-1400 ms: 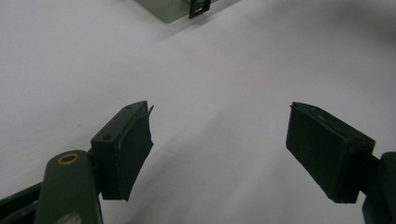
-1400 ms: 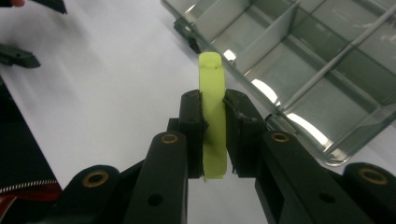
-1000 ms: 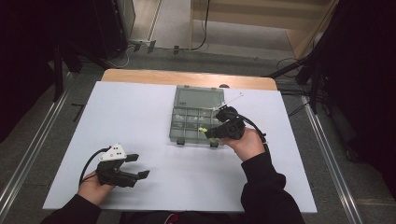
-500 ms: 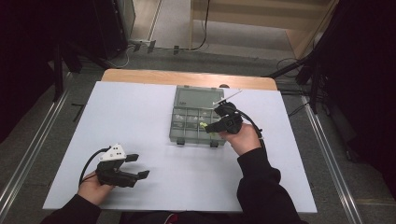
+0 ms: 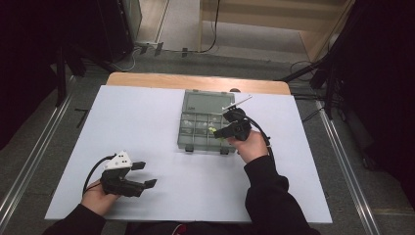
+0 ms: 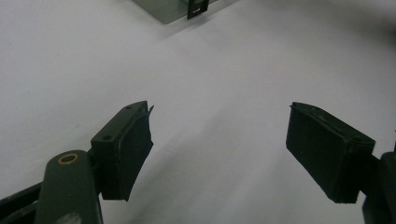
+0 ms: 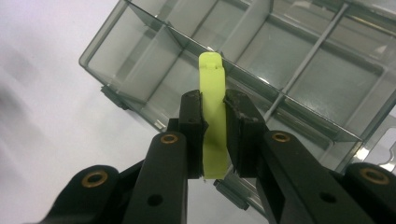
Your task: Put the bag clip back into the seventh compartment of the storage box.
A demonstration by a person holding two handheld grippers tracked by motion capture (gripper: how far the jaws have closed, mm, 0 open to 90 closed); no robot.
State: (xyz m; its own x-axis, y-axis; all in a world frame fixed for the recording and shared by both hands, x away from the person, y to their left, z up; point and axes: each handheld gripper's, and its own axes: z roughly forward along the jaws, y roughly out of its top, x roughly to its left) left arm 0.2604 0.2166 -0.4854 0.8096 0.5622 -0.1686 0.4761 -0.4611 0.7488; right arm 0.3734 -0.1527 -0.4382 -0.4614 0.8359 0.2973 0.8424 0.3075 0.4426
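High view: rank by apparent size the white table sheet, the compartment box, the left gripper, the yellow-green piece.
1. White table sheet, by far the largest.
2. Compartment box.
3. Left gripper, smaller than the box, though nearer the camera.
4. Yellow-green piece, a speck by the right gripper holding it.

A white sheet (image 5: 171,122) covers the table, leaving a strip of wooden tabletop (image 5: 195,81) bare at the far edge. Cables (image 5: 205,49) lie on the grey floor (image 5: 186,29) beyond.
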